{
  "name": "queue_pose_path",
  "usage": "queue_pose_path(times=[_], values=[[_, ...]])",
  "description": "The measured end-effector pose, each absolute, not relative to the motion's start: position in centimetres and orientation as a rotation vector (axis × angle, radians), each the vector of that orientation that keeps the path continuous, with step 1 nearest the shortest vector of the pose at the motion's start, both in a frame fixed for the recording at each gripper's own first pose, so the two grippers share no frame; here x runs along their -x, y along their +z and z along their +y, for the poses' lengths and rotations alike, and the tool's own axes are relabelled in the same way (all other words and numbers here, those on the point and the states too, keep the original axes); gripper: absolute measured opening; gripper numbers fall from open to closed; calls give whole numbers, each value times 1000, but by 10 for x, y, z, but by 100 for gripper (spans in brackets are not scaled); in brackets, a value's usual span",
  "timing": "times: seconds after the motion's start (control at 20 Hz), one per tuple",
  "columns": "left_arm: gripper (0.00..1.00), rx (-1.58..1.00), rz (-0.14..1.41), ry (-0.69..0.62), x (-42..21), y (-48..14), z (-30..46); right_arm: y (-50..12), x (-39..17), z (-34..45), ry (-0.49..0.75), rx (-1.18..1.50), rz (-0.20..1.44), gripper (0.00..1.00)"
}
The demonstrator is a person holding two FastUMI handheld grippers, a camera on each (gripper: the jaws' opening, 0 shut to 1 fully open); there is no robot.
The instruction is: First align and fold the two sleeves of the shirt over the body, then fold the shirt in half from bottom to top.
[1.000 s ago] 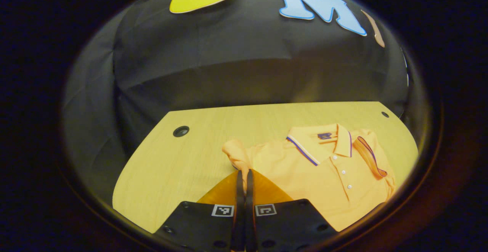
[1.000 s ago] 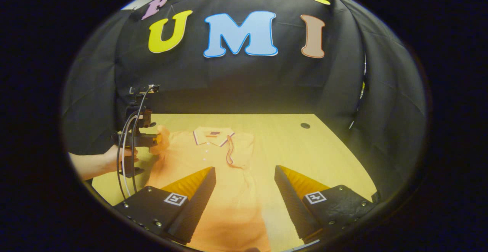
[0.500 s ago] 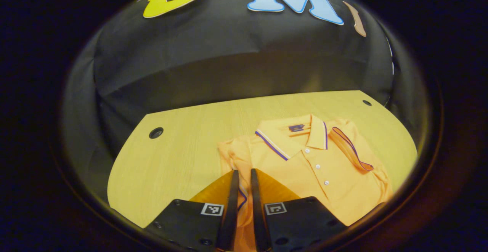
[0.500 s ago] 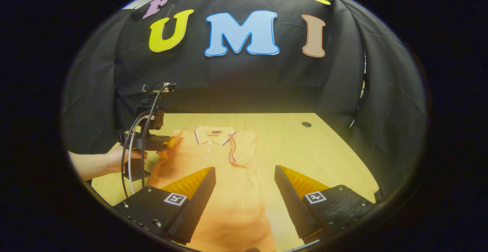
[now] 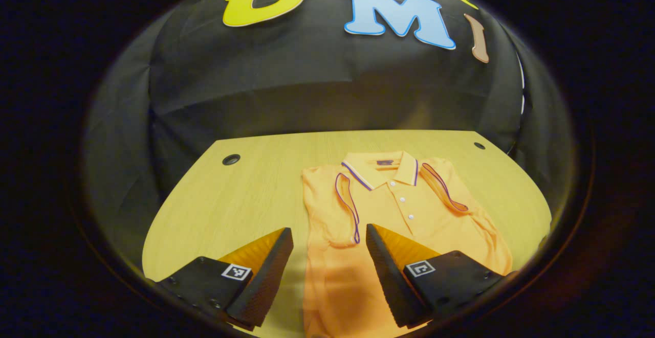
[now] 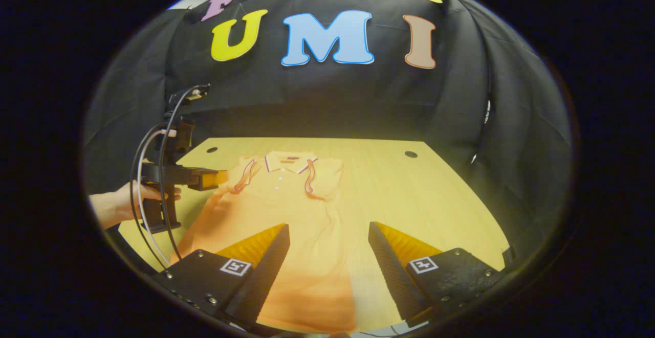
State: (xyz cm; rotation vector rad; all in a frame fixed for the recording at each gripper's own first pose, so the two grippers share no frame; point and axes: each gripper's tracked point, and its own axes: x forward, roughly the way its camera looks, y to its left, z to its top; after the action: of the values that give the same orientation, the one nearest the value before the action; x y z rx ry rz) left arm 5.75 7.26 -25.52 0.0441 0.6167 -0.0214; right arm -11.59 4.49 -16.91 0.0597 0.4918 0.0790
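Note:
An orange polo shirt (image 5: 404, 215) (image 6: 286, 210) lies face up on the wooden table (image 5: 245, 195), collar toward the back wall. Both short sleeves are folded in over the body: one sleeve (image 5: 344, 209) left of the button placket, the other sleeve (image 5: 444, 188) right of it. My left gripper (image 5: 328, 235) is open above the shirt's left side, with nothing between its fingers. My right gripper (image 6: 327, 233) is open over the shirt's lower body. In the right gripper view the left gripper (image 6: 204, 178) hangs by the shirt's left shoulder, held by a hand (image 6: 123, 202).
The table (image 6: 435, 200) has round holes near its back corners (image 5: 231, 159) (image 5: 479, 145) (image 6: 411, 154). Bare wood lies left of the shirt in the left gripper view and right of it in the right gripper view. Black cloth walls close the booth behind and at the sides.
My left gripper has opened and let go of the left sleeve, which now lies folded over the body, and it has drawn back. The right gripper has stayed open and barely moved.

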Motion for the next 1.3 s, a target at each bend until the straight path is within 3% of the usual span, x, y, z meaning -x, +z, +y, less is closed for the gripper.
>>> queue_pose_path(times=[0.7,1.3], values=[[93,-43,699,-21,178,-283,62,-272,227,34,121,-102,689,97],[95,-12,740,8,274,-313,71,-314,235,42,114,-122,784,96]])
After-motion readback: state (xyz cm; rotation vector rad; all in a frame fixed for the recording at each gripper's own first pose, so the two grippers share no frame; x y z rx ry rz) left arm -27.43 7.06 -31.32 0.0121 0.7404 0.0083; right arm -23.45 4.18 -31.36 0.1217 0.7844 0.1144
